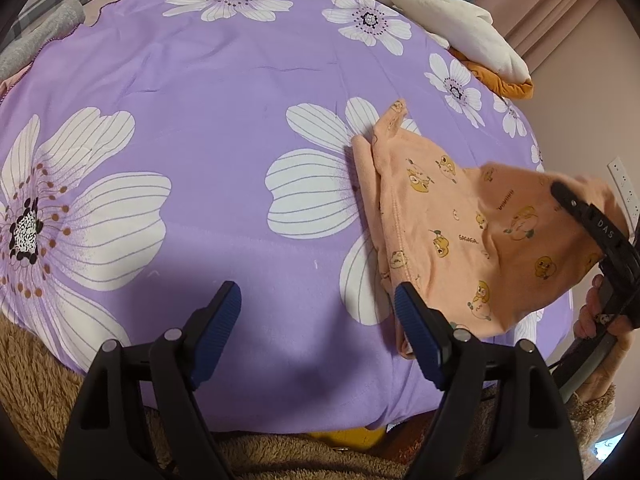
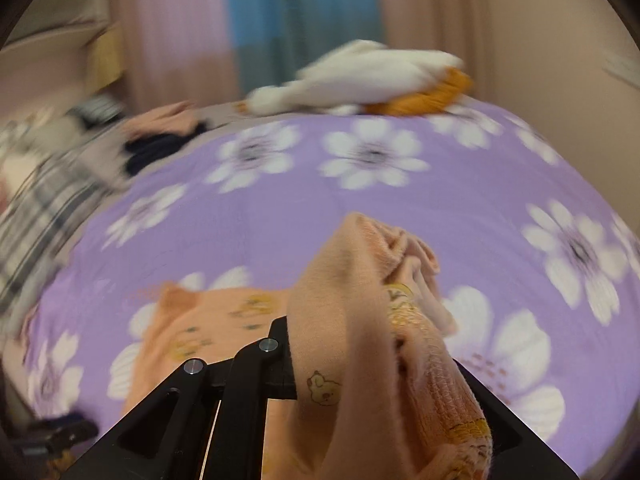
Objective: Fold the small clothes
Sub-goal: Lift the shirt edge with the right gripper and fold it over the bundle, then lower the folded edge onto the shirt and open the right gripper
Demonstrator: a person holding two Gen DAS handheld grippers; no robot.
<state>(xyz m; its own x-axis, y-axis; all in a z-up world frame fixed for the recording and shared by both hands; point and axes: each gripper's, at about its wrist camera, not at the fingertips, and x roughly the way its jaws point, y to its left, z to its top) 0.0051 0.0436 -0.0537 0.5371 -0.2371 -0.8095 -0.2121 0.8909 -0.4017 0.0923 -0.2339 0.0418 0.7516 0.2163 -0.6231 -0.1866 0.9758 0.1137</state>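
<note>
**Right gripper lifts one edge of the garment; left waits open**

A small peach garment point(image 1: 432, 220) printed with yellow cartoon animals lies near the right edge of the bed, on a purple quilt point(image 1: 200, 120) with white flowers. Most of it rests flat on the quilt, but its right part is raised off the surface. The right gripper point(image 2: 360, 340) is clamped narrow on that raised edge; cloth bunches up and drapes over the fingers, so the pads themselves are hidden. In the left view a hand point(image 1: 600, 320) holds that tool at the bed's right edge.

The left gripper point(image 1: 316, 320) stands wide with nothing between its blue pads point(image 1: 224, 312). It hovers over the quilt near the front edge, its right finger just beside the garment's near corner.

I'd judge this the start of a fold: one side picked up, ready to be carried across. The next move seems to call for bringing the lifted edge over the flat part toward the bed's middle and laying it square, with the left tool pinning or catching the near corner so the cloth does not drag.

A white and orange plush toy point(image 1: 440, 12) sits at the far right corner, well apart.
</note>
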